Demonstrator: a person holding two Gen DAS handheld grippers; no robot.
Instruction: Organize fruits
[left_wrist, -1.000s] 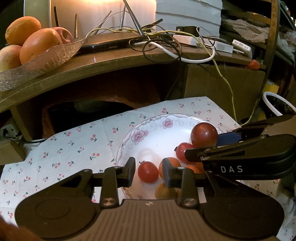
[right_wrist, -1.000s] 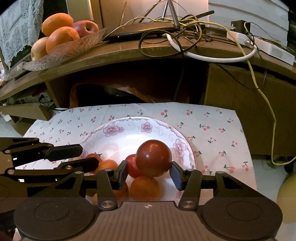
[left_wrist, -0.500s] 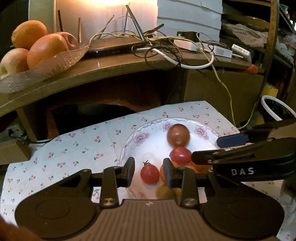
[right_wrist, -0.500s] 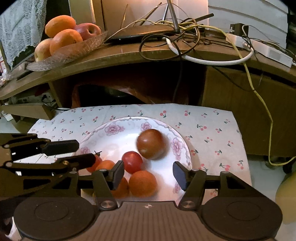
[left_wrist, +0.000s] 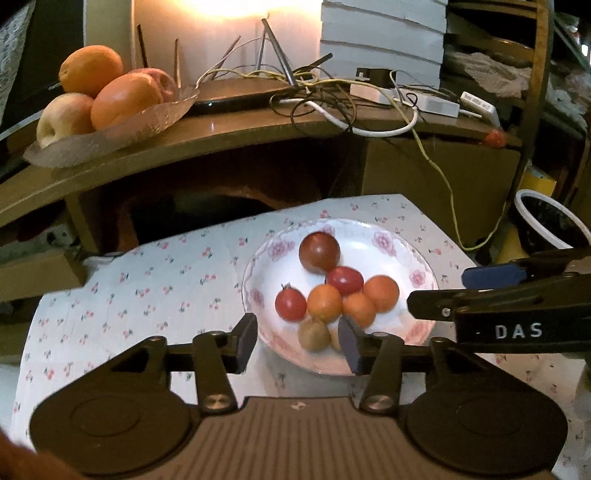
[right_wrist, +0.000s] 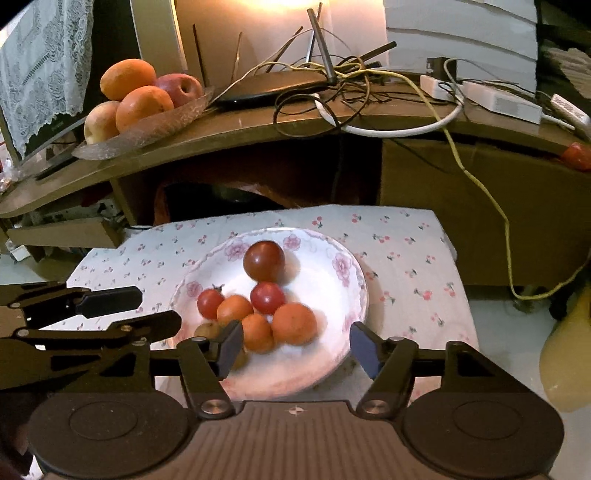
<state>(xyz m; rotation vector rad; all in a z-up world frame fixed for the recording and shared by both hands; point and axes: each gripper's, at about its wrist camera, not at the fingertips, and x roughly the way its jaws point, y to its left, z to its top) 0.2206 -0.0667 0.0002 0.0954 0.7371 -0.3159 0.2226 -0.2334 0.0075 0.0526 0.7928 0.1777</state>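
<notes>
both the left gripper (left_wrist: 297, 338) and the right gripper (right_wrist: 295, 345) hang just short of the plate (right_wrist: 356, 291) with jaws opening and nothing between them, since the dark tomato (right_wrist: 264, 260) lies ahead, touching the heaped small fruit.

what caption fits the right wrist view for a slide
Right tongs opening, empty, above a floral plate holding a dark tomato and smaller red and orange fruits.
</notes>
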